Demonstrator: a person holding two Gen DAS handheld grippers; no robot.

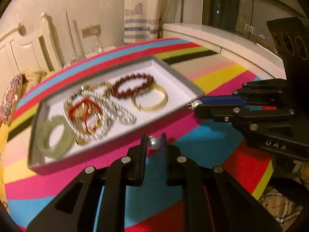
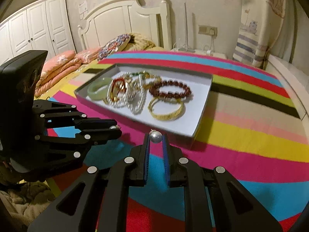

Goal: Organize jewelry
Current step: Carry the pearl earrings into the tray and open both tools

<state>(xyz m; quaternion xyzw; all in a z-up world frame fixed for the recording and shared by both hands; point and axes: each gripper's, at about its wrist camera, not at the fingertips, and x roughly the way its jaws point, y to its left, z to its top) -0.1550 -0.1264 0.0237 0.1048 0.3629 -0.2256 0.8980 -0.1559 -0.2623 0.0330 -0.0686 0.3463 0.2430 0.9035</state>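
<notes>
My left gripper (image 1: 153, 137) is shut on a silvery pearl earring (image 1: 153, 143), just in front of the near rim of a shallow white tray (image 1: 179, 92). My right gripper (image 2: 156, 135) is shut on a second pearl earring (image 2: 156, 137) near the tray's (image 2: 195, 116) near corner. Each gripper shows in the other's view: the right one (image 1: 198, 104) comes in from the right, the left one (image 2: 115, 127) from the left. In the tray lie a jade bangle (image 1: 42, 134), tangled pearl strands (image 1: 123, 114), a dark red bead bracelet (image 1: 133, 76) and a gold bangle (image 1: 164, 96).
The tray rests on a brightly striped cloth (image 2: 241, 131) over a table. Behind it are a bed with a white headboard (image 2: 123, 17) and folded pink bedding (image 2: 61, 61), a white wardrobe (image 2: 34, 27), a curtain (image 1: 141, 15) and a window ledge (image 1: 222, 36).
</notes>
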